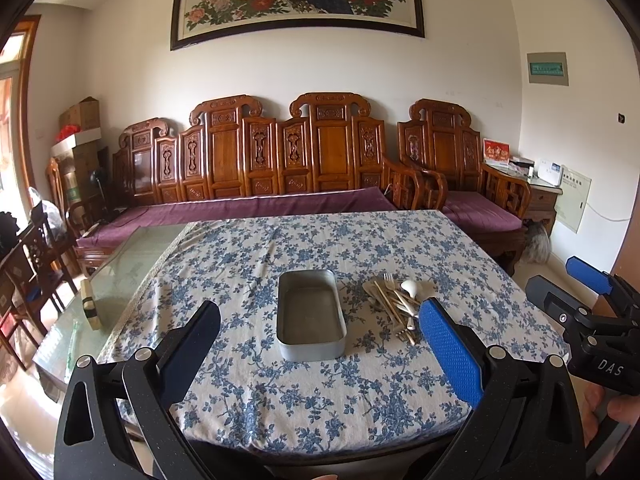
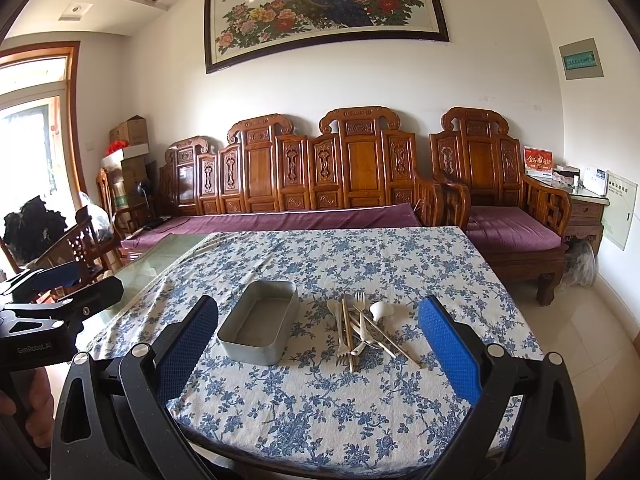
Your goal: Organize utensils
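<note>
utensils [image 2: 362, 330] piled right of tin [image 2: 259, 326] | 2 grippers wide, short (seemingly)

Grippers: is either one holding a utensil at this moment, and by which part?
Nothing is held. The left gripper and right gripper are both open and empty; the utensils lie piled beside the empty metal tin.
</note>
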Tool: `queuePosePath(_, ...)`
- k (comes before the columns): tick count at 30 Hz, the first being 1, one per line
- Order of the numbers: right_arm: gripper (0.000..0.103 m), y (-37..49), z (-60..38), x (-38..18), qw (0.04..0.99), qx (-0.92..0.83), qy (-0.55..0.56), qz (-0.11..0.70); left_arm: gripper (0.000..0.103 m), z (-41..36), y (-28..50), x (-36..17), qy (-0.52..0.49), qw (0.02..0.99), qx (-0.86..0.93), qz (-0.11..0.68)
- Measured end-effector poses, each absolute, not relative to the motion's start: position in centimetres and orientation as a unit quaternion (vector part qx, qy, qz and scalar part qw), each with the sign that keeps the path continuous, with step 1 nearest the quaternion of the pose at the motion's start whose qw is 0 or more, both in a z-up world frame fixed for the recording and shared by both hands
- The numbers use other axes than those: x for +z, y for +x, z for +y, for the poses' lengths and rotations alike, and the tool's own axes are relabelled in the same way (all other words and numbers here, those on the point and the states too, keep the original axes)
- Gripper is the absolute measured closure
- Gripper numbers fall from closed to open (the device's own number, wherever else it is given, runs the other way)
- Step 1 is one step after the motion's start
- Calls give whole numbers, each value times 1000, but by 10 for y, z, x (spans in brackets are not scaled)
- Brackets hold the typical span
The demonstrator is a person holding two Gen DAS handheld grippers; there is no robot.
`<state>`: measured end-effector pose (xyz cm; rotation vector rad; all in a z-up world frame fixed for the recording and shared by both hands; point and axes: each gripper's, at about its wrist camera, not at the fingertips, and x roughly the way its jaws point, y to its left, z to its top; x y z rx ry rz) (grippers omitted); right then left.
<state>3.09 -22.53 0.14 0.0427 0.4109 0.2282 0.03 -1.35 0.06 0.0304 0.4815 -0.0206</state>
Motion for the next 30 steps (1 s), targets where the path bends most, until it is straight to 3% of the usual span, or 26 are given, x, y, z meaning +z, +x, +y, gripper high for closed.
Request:
queuePosePath(19, 2, 31, -225, 3, 972, 113, 22, 205, 6, -15, 1, -4, 16, 970, -11, 242)
queuePosePath(30, 2, 43, -234, -11, 969, 105, 28, 223, 6, -16, 33, -30, 16, 958, -30, 284)
